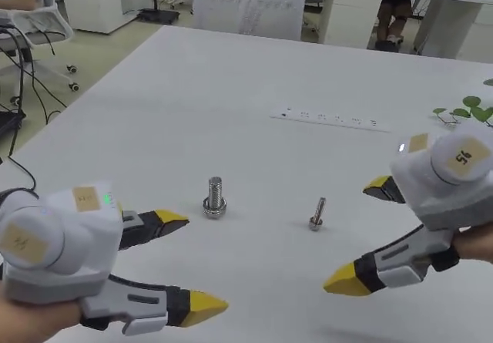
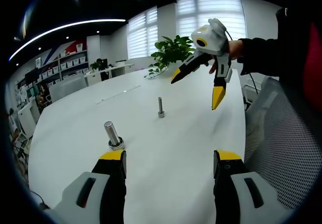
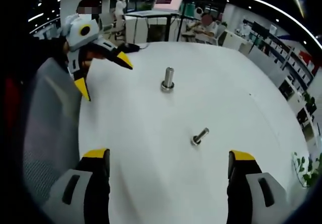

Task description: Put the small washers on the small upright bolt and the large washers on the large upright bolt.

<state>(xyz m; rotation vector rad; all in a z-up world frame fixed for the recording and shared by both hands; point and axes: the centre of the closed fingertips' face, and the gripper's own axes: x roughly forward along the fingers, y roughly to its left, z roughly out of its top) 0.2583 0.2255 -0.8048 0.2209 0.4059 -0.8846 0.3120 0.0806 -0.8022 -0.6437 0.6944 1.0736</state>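
The large bolt [image 1: 215, 197] stands upright on the white table [image 1: 231, 89], a little left of the middle of my head view. A wider metal ring sits round its foot; I cannot tell whether that is its head or washers. The small bolt [image 1: 317, 213] stands just to its right, apart from it, also on its head. In my right gripper view it looks tilted, which may be the lens.

My left gripper [image 1: 202, 262] hangs low at the near left, clear of the table, with its yellow-tipped jaws pointing right and forward toward the large bolt. The jaws are spread wide with nothing between them, and in my left gripper view the large bolt lies just beyond the left jaw. My left hand [image 1: 31, 320] grips the body from behind at the bottom corner.

My right gripper [image 1: 347, 237] is held higher on the right and angled inward and down, its jaws pointing left toward the small bolt. They too are spread wide and hold nothing. One tip is level with the small bolt and the other is nearer to me. My right hand [image 1: 474, 243] holds it from the edge of the view.

Farther back on the table lies a white power strip [image 1: 331, 118]. A green plant [image 1: 470, 110] shows at the right edge, and a chair [image 1: 246, 10] stands at the far side.
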